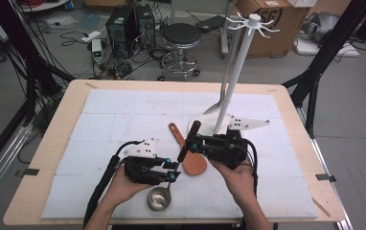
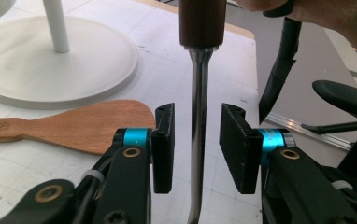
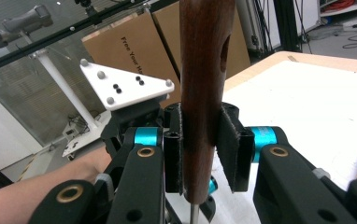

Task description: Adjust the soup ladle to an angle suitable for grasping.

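A ladle with a steel bowl and a dark wooden handle stands tilted, bowl low near the table's front edge. My right gripper is shut on the wooden handle, which fills the space between its pads. My left gripper straddles the steel shaft lower down. Its jaws stand open, with a thin gap on each side of the shaft. A wooden spatula lies flat on the white mat just behind the ladle, and its blade is beside the left jaw.
A white hook rack rises from a round base behind the grippers. The white mat covers most of the wooden table. Beyond the table are a stool, cables and a cardboard box.
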`<state>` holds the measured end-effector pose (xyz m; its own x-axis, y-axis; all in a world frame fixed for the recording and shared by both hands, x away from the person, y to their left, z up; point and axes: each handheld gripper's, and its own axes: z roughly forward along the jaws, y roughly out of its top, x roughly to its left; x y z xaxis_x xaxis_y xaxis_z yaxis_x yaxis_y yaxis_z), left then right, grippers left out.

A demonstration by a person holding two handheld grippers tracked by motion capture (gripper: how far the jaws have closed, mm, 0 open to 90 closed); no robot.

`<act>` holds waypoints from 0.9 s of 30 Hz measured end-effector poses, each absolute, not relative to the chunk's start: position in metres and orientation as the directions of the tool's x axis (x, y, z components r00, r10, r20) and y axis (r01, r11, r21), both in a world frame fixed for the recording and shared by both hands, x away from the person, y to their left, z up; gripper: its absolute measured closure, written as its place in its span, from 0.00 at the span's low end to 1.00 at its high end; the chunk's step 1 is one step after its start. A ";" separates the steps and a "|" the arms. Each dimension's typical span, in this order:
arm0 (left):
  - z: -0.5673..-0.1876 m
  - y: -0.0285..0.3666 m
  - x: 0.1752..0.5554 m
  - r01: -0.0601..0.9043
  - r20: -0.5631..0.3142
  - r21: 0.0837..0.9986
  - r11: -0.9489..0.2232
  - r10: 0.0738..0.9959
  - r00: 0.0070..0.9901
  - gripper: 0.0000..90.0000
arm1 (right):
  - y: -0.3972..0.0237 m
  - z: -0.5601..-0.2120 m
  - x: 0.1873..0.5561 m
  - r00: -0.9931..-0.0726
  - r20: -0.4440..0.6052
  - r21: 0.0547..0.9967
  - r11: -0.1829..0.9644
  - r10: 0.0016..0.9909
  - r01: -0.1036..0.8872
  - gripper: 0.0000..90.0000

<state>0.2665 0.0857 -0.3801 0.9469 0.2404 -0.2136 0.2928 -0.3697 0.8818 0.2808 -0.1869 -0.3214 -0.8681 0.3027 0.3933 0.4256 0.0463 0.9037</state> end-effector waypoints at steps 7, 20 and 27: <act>-0.382 0.082 0.267 0.295 -0.225 0.878 -0.378 0.219 0.950 0.81 | -0.187 -0.317 0.280 -0.874 0.388 0.909 0.038 0.293 0.416 0.81; -0.382 0.080 0.264 0.270 -0.192 0.884 -0.381 0.228 0.954 0.92 | -0.183 -0.318 0.277 -0.872 0.379 0.914 0.022 0.311 0.405 0.77; -0.382 0.080 0.265 0.269 -0.193 0.889 -0.370 0.230 0.954 0.93 | -0.172 -0.330 0.272 -0.869 0.353 0.915 0.065 0.347 0.398 0.78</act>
<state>0.2648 0.0801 -0.3817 0.9538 0.2302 -0.1932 0.2695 -0.3703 0.8890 0.2717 -0.1721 -0.3300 -0.8688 0.3472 0.3531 0.3978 0.0646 0.9152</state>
